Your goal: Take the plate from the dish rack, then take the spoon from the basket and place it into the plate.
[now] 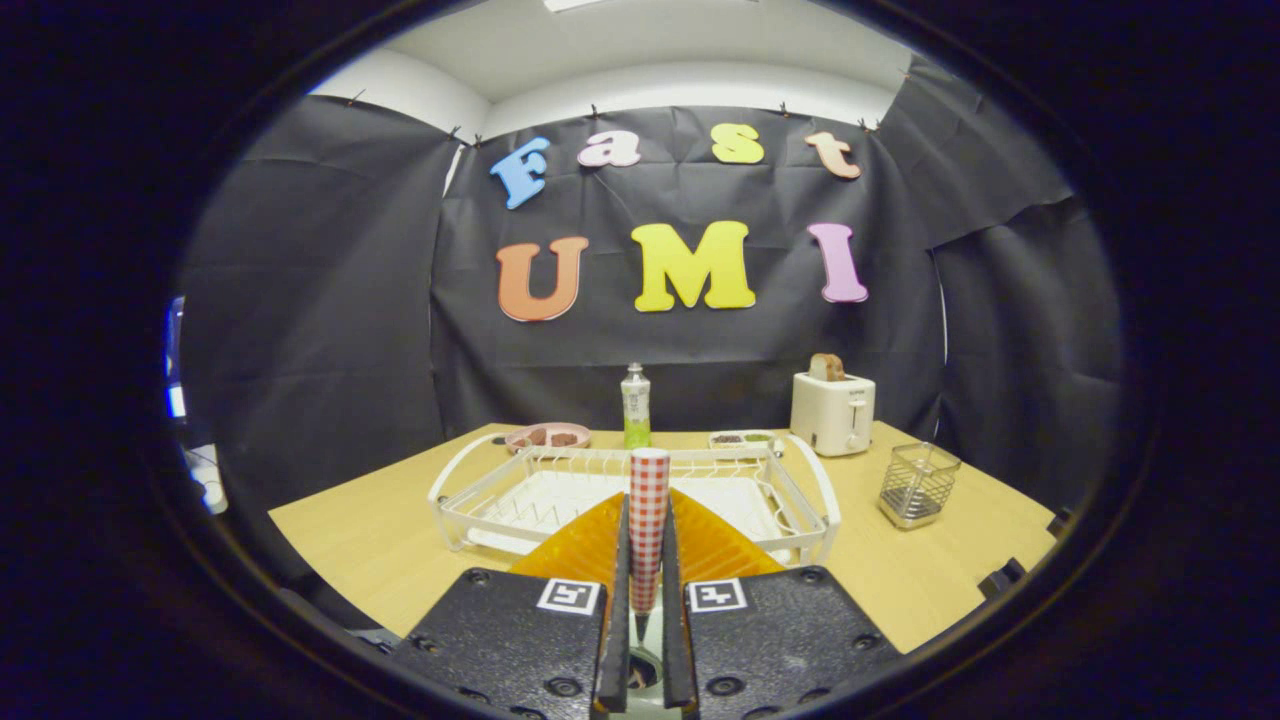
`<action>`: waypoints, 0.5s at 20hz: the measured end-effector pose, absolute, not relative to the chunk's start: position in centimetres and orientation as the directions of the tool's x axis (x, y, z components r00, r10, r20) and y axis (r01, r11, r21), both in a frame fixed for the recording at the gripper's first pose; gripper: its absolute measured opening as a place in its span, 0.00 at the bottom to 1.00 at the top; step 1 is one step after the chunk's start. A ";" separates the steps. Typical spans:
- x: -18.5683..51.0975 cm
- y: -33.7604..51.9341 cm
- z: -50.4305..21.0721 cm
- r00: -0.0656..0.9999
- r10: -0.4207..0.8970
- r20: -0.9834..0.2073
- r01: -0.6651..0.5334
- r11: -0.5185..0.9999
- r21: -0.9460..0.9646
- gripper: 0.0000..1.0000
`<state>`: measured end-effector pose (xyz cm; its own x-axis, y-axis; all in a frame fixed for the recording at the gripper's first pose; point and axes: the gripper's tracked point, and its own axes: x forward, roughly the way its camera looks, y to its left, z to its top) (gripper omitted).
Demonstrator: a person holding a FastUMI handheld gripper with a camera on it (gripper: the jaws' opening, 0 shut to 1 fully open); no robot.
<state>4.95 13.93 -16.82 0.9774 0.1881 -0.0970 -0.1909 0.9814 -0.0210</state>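
The claw (647, 640) was pinching a spoon (649, 520) with a red and white checked handle. Both fingers (616, 600) pressed on the handle from the left and right, and the handle stood up straight between them. The bowl end of the spoon sat low down between the fingers and was hard to see. Under the claw lay an orange plate (570, 548), with its edges showing on the left and right of the fingers. The plate sat on the near part of the wooden table (370, 540), touching or just in front of the white dish rack (815, 490); which of the two could not be told. The wire basket (917, 485) stood on the table to the right of the rack, a bit apart from it. Farther back stood a green and white bottle (635, 405) in the middle, a pink dish (547, 437) with food to its left, a small tray (742, 439) to its right, and a white toaster (833, 412) with a slice of bread (826, 367) sticking out of it.
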 end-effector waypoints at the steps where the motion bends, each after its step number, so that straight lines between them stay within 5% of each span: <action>1: 5.1 13.9 -17.3 0.981 0.172 -0.093 -0.176 0.984 -0.032 0.19; 10: 4.5 12.4 -18.1 0.983 0.158 -0.090 -0.165 0.983 -0.081 0.23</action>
